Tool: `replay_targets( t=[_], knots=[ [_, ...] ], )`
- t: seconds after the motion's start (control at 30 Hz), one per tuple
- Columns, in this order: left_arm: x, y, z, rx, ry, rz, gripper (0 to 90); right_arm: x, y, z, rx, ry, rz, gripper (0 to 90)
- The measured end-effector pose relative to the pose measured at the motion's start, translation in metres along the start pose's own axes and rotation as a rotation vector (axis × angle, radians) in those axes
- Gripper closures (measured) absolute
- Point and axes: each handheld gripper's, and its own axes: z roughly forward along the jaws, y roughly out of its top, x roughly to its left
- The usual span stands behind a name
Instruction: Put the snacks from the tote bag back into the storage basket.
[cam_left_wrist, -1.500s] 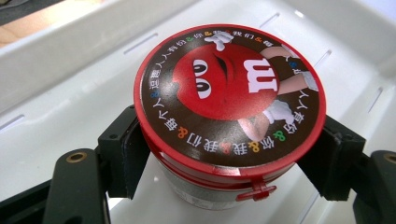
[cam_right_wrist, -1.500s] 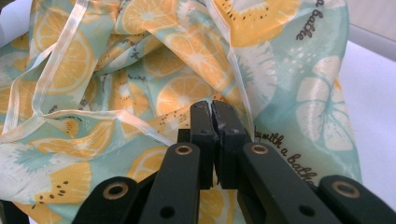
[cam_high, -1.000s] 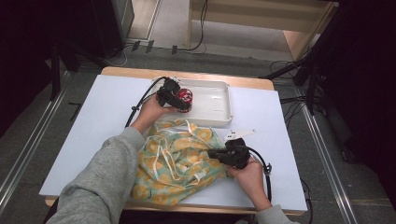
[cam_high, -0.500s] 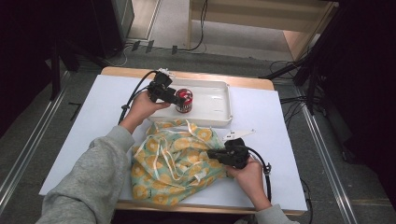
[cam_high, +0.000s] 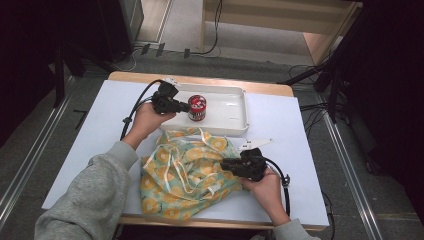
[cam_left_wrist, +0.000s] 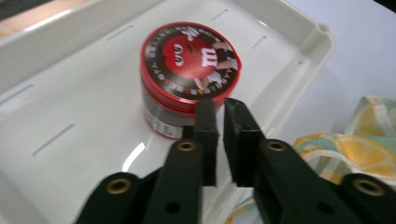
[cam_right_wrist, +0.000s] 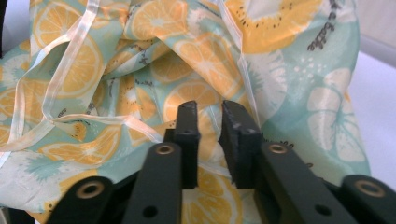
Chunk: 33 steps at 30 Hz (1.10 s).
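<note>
Candy jar (cam_high: 197, 108) in tray (cam_high: 235, 112), upright

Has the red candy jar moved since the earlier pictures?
No. The red candy jar stands at the same spot in the white tray, near its left end.

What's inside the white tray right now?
The white tray holds one red-lidded candy jar, upright near its left end. The tray floor under the jar is covered.

Table (cam_high: 90, 130) bright, room around dark. White shine on tray (cam_left_wrist: 135, 151) floor. Close-up views soft, blurry; black jaws near camera fuzzy.
</note>
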Motion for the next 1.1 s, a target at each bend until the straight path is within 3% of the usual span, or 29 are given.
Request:
replay_targets(
  t=[0.23, 0.5, 1.1],
  knots=[
    [-0.003, -0.004, 0.015, 0.039, 0.016, -0.002, 90.0, 0.003, 0.001, -0.005, -0.032, 0.014, -0.01, 70.4],
    [-0.003, -0.005, 0.027, 0.032, 0.019, -0.017, 90.0, 0.006, 0.002, -0.01, -0.059, 0.023, -0.03, 68.3],
    [0.008, -0.003, 0.023, -0.007, 0.047, -0.056, 90.0, 0.008, 0.0, -0.011, -0.057, 0.026, -0.03, 68.3]
  ],
)
